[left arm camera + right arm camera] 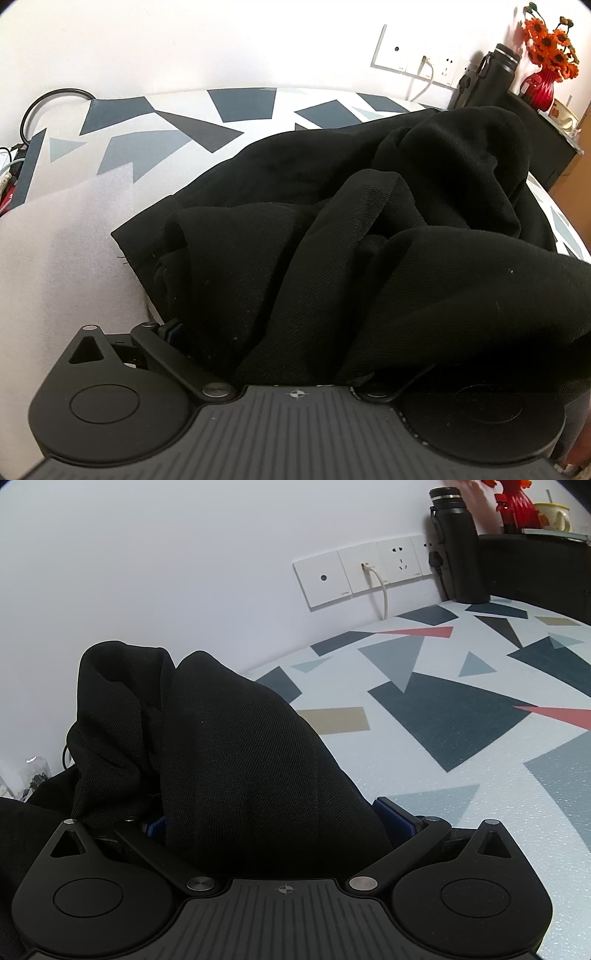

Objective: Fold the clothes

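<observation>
I am finding no brand or label I can read: the small grey print on the wall socket panel [364, 574] is too tiny to make out, and the cream mug [552, 515] is showing only a blurred orange pattern.

I am working over a table [461, 738] covered in a white cloth printed with dark blue, grey, tan and red triangles and blocks. A white wall is running behind it, and a white cable is hanging down from one socket. A black flask [458, 542] is standing against the wall at the table's far corner, beside a dark cabinet carrying a red vase [541, 86] of orange flowers. A sheet of white foam [62, 236] is lying on the table at the left.

The black garment [369, 229] is lying in a crumpled heap across the table, and it is draping over both tools. My left gripper [295, 350] is buried under the cloth, so I cannot tell how its jaws are standing. My right gripper [273, 812] is clamping a thick bunch of the same fabric between its blue pads [393, 818], with the cloth rising above it in a peak.
</observation>
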The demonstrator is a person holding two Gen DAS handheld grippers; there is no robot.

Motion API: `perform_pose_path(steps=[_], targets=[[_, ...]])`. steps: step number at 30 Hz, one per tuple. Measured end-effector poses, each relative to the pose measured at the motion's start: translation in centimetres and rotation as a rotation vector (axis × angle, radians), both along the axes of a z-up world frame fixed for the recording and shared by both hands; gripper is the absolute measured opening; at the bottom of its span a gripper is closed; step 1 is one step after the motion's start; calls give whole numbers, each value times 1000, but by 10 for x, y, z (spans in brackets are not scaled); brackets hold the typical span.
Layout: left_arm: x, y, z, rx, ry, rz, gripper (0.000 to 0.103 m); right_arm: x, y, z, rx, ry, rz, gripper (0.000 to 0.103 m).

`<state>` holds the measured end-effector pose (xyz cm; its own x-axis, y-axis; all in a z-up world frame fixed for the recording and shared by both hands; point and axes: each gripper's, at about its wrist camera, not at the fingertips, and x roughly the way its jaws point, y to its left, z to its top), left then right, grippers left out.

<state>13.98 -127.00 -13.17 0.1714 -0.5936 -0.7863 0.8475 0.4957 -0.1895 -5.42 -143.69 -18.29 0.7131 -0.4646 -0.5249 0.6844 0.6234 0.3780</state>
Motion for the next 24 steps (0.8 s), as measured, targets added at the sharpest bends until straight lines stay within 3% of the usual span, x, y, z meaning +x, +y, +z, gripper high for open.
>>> perform_pose_path(steps=[24], targets=[[-2,1,-2,-34,-28,-19,103,-5,0,0,5,-8,60,102]])
